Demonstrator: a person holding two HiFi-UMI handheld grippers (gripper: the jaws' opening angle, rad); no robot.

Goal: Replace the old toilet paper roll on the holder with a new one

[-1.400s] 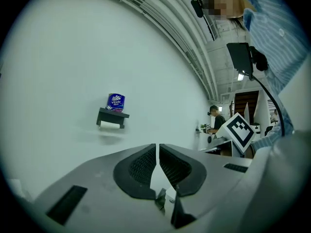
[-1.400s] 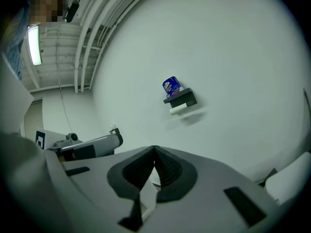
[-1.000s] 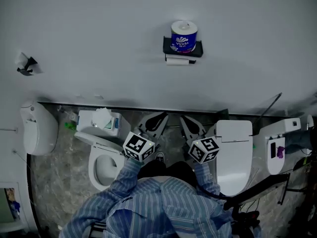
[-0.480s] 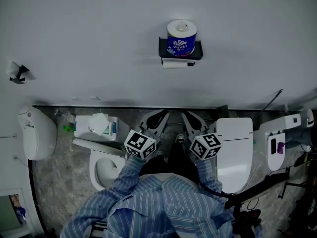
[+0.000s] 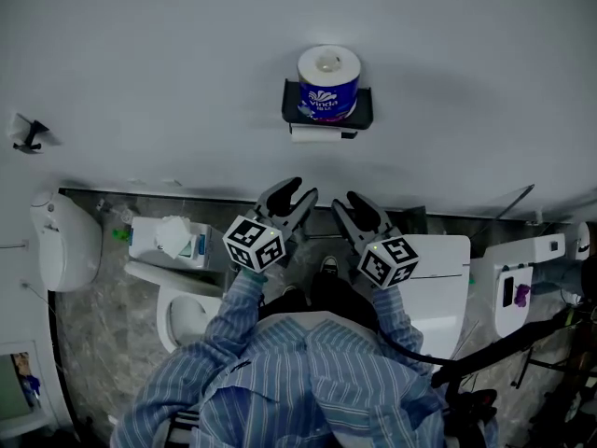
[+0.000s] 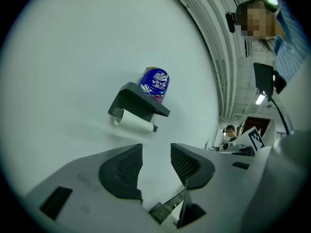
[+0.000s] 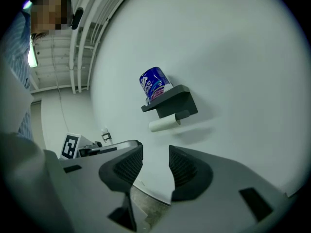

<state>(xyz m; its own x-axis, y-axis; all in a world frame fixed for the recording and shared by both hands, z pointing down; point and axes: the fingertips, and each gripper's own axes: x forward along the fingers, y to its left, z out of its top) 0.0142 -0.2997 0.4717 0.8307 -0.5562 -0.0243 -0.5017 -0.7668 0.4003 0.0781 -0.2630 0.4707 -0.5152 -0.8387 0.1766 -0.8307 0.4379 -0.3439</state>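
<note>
A black wall holder (image 5: 328, 112) carries a new roll in a blue wrapper (image 5: 327, 87) standing on its top shelf. The old roll (image 5: 315, 133), a thin white tube, hangs under it. My left gripper (image 5: 287, 197) and right gripper (image 5: 357, 211) point at the wall below the holder, well short of it. Both are opening, with nothing between the jaws. The left gripper view has the wrapped roll (image 6: 155, 84), holder (image 6: 137, 102) and old roll (image 6: 137, 124) beyond my left gripper (image 6: 155, 161). Past my right gripper (image 7: 155, 163), the right gripper view shows the same holder (image 7: 173, 101), wrapped roll (image 7: 154, 85) and old roll (image 7: 165, 124).
A toilet (image 5: 185, 314) with a tissue box (image 5: 173, 239) on its cistern stands below left. A second toilet with its lid shut (image 5: 437, 283) is at the right. A white unit (image 5: 63, 241) hangs at far left, and a small hook (image 5: 26, 133) is on the wall.
Both grippers have moved toward the wall, up in the head view. Their jaws, shut before, now stand apart. The holder sits lower and more to the left in the picture.
</note>
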